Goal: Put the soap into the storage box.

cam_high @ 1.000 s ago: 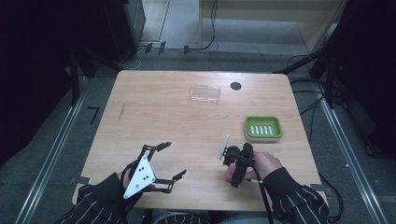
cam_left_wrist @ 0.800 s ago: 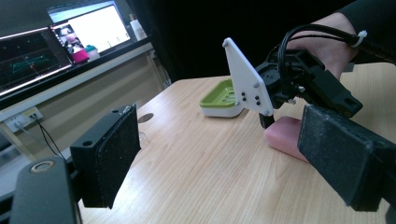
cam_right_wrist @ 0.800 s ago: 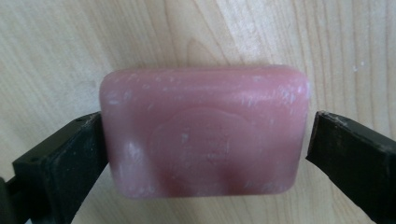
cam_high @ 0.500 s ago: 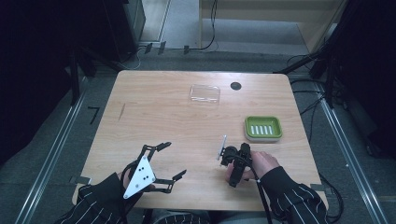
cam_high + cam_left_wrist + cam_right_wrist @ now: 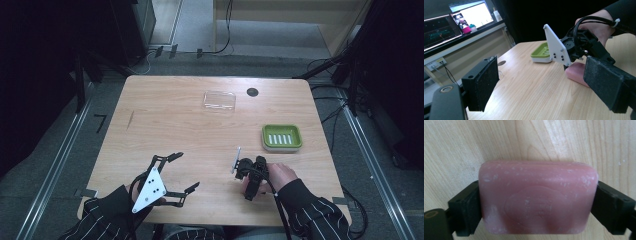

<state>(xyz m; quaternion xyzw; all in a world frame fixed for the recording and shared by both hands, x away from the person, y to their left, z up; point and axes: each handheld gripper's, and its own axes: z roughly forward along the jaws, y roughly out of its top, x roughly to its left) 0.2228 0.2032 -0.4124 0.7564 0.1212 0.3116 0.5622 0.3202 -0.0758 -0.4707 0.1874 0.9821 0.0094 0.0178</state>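
Near the surface's (image 5: 165, 120) front edge, the right tongs (image 5: 537, 202) grip a pink soap bar (image 5: 537, 197) at both ends; the left tongs (image 5: 181, 172) rest spread wide, empty.

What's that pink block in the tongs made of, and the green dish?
The pink block looks like bar soap: matte, waxy, whitish scuffs, an oval stamp pressed in. The green dish seems moulded plastic, smooth, with a slotted insert.

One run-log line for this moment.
right gripper: shut on pink soap bar | left gripper: open, idle | green soap dish: empty
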